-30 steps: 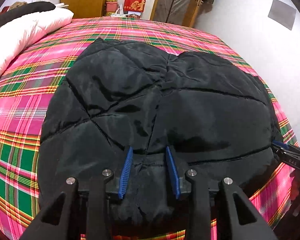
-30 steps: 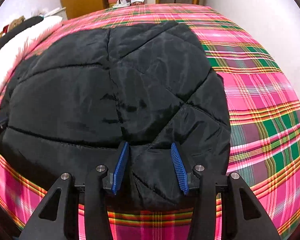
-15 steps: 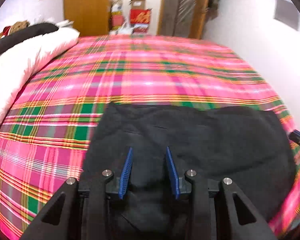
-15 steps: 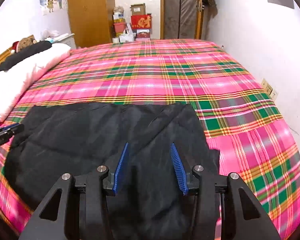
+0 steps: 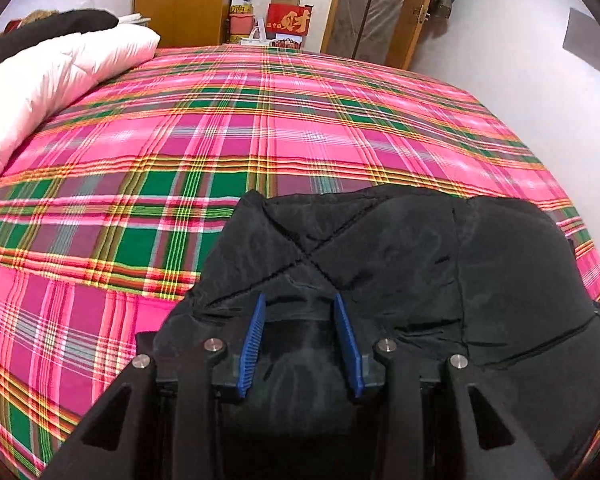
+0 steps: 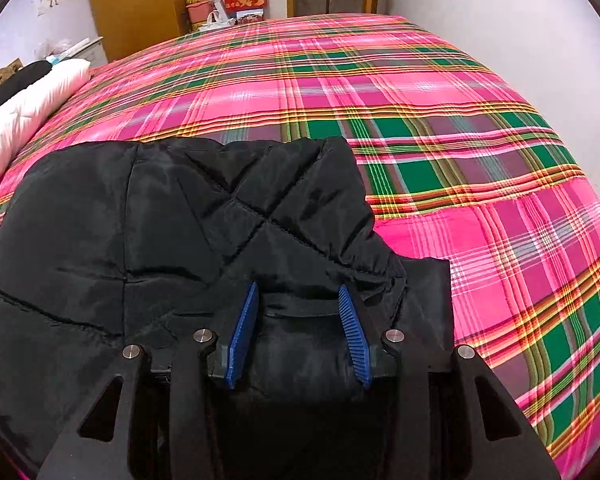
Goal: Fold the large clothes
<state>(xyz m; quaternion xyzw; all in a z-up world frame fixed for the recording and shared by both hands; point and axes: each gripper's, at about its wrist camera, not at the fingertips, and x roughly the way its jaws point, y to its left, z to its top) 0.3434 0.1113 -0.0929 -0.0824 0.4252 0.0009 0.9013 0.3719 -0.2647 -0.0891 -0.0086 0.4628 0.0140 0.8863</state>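
Lying at the near edge of the bed, the black quilted jacket sits doubled over itself on the pink-and-green plaid bedspread, its diamond stitching showing on the upper layer. The far part of the bedspread is uncovered.

The left tongs point down at the jacket's left end. A thick fold of the black fabric fills the gap between their blue pads, and the pads press on it from both sides. Their jaws are easing apart at this moment, with the fold between them. A corner of the upper layer peaks just beyond the tips.

The right tongs hold the jacket's right end in the same way. Bunched fabric lies between their blue pads, and the jaws are drawing in on it. A gathered, elasticated edge of the jacket puckers just to the right of the right-hand pad. From this side the jacket spreads away to the left across the near part of the bed.

A white duvet is heaped along the left side of the bed, with something dark on top of it. Beyond the bed's far end stand a wooden wardrobe and a red box.
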